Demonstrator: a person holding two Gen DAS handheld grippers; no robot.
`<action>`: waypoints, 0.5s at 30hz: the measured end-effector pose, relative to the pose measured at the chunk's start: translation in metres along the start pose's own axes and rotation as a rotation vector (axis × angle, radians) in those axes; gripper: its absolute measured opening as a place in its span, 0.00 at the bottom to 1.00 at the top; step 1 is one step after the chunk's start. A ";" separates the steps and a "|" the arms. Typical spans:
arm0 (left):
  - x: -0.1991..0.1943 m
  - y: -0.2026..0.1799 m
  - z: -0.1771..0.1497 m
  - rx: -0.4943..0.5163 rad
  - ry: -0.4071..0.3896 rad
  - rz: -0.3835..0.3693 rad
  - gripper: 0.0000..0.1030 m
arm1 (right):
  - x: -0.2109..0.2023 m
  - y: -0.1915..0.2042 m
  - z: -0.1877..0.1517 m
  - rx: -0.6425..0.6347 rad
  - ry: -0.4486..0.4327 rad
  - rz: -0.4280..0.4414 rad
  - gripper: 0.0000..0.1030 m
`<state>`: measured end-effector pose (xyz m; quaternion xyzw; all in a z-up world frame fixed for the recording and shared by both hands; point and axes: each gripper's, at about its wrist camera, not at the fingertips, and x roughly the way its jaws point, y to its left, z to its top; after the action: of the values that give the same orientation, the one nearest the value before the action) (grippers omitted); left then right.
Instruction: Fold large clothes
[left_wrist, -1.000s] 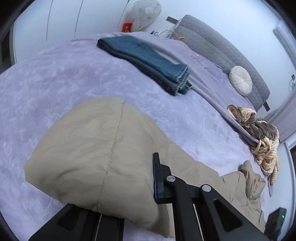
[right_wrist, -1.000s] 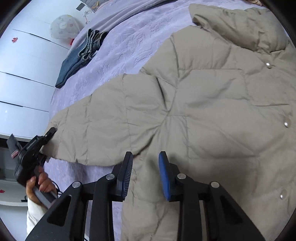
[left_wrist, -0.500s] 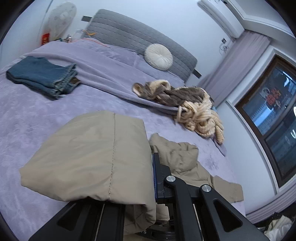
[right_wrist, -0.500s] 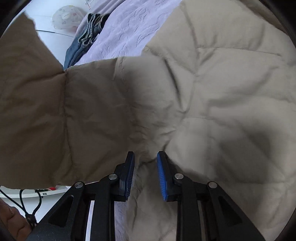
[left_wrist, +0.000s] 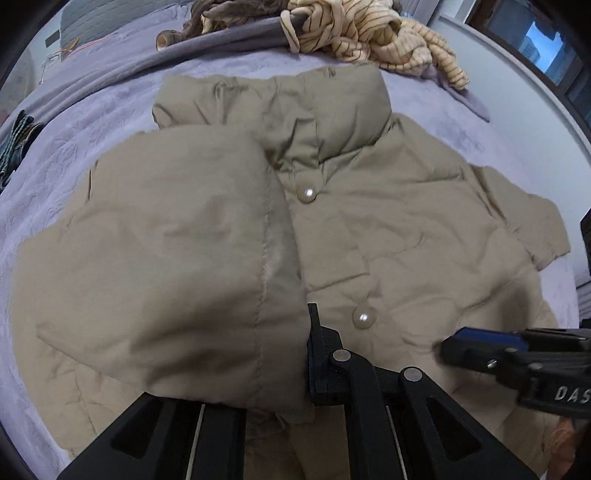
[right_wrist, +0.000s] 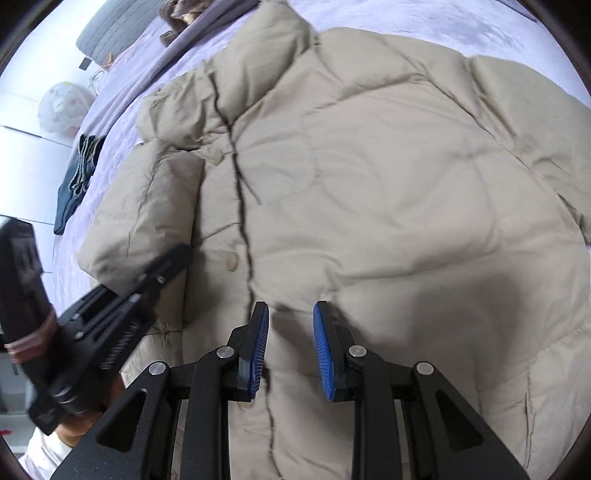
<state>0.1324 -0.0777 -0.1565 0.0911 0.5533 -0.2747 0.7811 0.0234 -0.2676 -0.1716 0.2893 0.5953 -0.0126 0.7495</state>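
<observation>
You're mid-fold on the beige puffer jacket (left_wrist: 388, 221) lying face up on the bed (left_wrist: 498, 122): your left tongs (left_wrist: 280, 354) are clenched on its sleeve (left_wrist: 177, 251), your right tongs (right_wrist: 291, 347) part-open and empty, so next lay that sleeve flat across the chest and let go.

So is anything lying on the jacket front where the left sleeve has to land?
Nothing visible does. The left gripper holds the sleeve over the jacket front, which is bare apart from its buttons; the right gripper hovers beside the placket.
</observation>
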 end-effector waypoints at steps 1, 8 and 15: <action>-0.003 0.002 -0.006 -0.007 -0.001 0.002 0.10 | 0.000 -0.003 -0.001 0.005 0.001 0.007 0.27; -0.062 0.022 -0.028 -0.027 -0.151 0.153 0.98 | -0.007 0.018 0.011 -0.088 -0.020 0.002 0.47; -0.099 0.144 -0.041 -0.343 -0.183 0.138 0.97 | -0.014 0.114 0.000 -0.478 -0.138 -0.090 0.80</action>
<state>0.1514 0.0932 -0.1042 -0.0307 0.5110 -0.1295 0.8492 0.0609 -0.1773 -0.1116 0.0753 0.5411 0.0753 0.8342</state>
